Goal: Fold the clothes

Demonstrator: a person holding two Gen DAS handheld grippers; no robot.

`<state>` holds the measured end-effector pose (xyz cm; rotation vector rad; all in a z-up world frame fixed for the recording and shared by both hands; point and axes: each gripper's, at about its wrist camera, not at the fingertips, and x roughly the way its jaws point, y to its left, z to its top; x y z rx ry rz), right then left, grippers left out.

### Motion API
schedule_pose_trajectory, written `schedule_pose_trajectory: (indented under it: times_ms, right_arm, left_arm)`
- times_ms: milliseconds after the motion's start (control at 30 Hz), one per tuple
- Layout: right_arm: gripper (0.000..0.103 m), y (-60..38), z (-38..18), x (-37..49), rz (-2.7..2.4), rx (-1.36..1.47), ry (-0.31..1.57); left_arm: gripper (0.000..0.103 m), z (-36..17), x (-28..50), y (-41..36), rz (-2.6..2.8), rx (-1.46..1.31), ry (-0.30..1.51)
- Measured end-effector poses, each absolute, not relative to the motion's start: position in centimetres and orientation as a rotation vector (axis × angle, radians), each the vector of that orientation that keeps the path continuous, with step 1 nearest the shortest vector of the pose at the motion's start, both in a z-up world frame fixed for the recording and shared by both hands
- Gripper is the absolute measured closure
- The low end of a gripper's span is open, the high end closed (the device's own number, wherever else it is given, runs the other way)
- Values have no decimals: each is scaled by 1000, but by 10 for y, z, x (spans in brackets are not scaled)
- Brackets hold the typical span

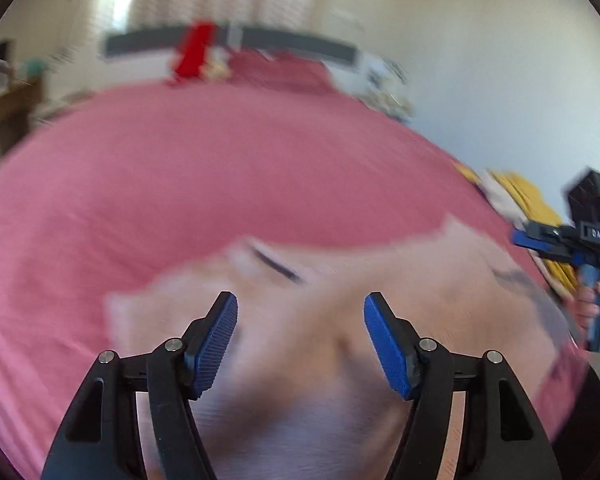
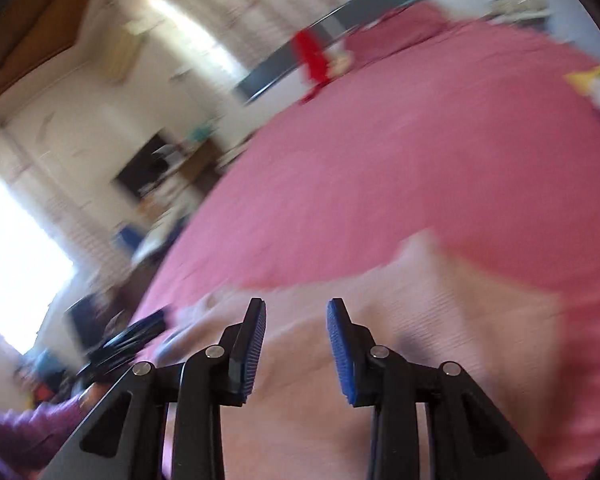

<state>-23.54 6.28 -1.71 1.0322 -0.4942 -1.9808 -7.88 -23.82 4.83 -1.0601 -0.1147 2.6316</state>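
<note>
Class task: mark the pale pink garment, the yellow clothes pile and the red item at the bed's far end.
Pale pink garment (image 1: pixel 308 320): left wrist view, its middle.
Yellow clothes pile (image 1: pixel 528 200): left wrist view, top fold.
Red item (image 1: pixel 194 52): left wrist view, its centre.

Pale pink garment (image 1: pixel 300 340), deeper pink bedspread (image 1: pixel 220 168)

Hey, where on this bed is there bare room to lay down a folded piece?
The pink bedspread lies bare between the pale garment near the grippers and the red item by the headboard. The right edge is crowded, with yellow clothes piled there.
</note>
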Motion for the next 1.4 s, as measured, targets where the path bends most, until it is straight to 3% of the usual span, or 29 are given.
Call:
schedule_pose_trajectory:
  times_ms: [100, 200, 333, 400, 433, 467, 633, 800, 833, 867, 933, 1000, 1033, 1100, 1200, 1267, 1333, 1367, 1400]
  right_arm:
    - [70, 38, -59, -241, -1926, 1194, -454]
    - [88, 47, -93, -250, -1966, 1262, -553]
    - [90, 54, -92, -240, -1999, 1186, -529]
    - [85, 48, -85, -235, -2012, 1187, -459]
    - [78, 44, -78, -234, -2018, 1190, -437]
    - [73, 40, -71, -232, -2023, 1192, -415]
    - [73, 40, -34, -236, -1934, 1041, -435]
    - [73, -16, -70, -244, -1687, 1152, -569]
    - [78, -22, -79, -252, -1712, 1187, -557]
    - [94, -27, -89, -261, -1738, 1222, -543]
    - [102, -29, -98, -278, -1812, 1257, -579]
    - [92, -8, -90, -287, -1861, 1246, -758]
    - [79, 1, -84, -286, -1856, 1219, -810]
    - [78, 9, -63, -270, -1813, 1101, -821]
    - [78, -13, -49, -240, -1633, 1024, -732]
    - [80, -41, -58, -227, -1612, 1087, -575]
    - [89, -66, -79, -226, -1672, 1219, -402]
    - [103, -70, -100, -238, -1724, 1312, -370]
    - [103, -65, -108, -247, -1712, 1290, -453]
  left_arm:
    - [35, 16, -103, -238, 2635, -1220, -7]
    - [35, 24, -112, -271, 2791, -1145, -128]
    - [36, 35, -99, -345, 3008, -1077, -574]
    - [36, 37, -84, -374, 2986, -1058, -781]
    - [36, 42, -75, -380, 3001, -1031, -820]
    - [36, 47, -69, -376, 3025, -997, -808]
    - [34, 66, -50, -318, 2853, -888, -603]
    - [34, 30, -88, -261, 2705, -1089, -265]
    - [34, 23, -101, -262, 2731, -1148, -196]
    - [35, 19, -110, -268, 2752, -1179, -200]
    - [36, 26, -116, -289, 2786, -1159, -360]
    - [36, 41, -107, -304, 2843, -1095, -477]
    - [36, 49, -97, -309, 2853, -1062, -503]
    - [36, 61, -74, -303, 2849, -972, -472]
    - [35, 66, -50, -266, 2764, -880, -347]
    - [32, 52, -46, -245, 2719, -908, -257]
    - [32, 30, -52, -231, 2692, -988, -168]
    - [32, 15, -52, -233, 2695, -1049, -150]
    - [32, 7, -52, -237, 2701, -1085, -152]
